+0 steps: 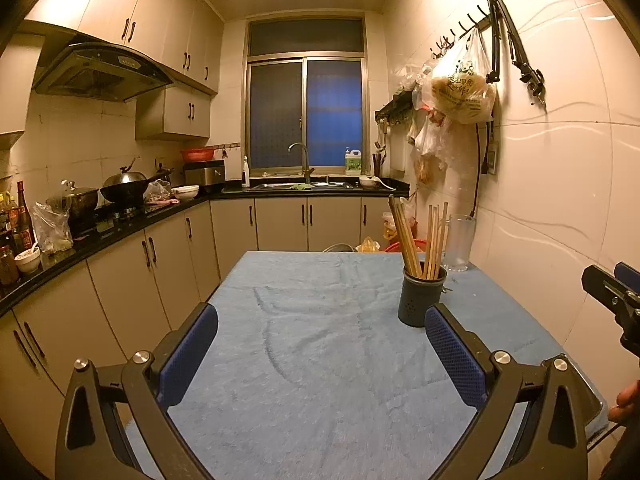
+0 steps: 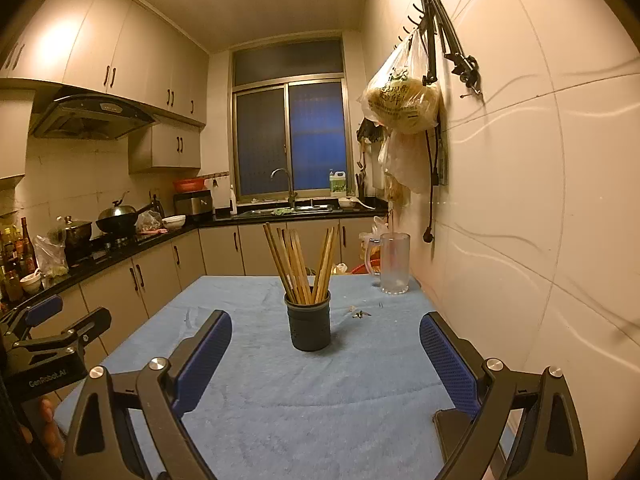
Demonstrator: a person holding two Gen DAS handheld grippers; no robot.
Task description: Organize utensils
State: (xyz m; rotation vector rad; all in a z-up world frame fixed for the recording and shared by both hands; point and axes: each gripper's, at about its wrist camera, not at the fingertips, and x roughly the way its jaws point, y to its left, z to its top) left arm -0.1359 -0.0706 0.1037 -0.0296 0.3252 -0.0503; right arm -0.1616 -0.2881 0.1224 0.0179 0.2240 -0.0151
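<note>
both my grippers, left [image 1: 320, 360] and right [image 2: 325, 360], gape wide, empty. chopsticks [image 2: 304, 264] stand in the cup [image 2: 309, 326] mid-table [image 2: 280, 420]. task probably near done; small debris [image 2: 361, 313] beside it, unclear, may need removal.

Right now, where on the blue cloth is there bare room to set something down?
Bare cloth spans from the chopstick holder toward both grippers and to its left edge. Crowded: the far wall corner with glass mug and small debris.
</note>
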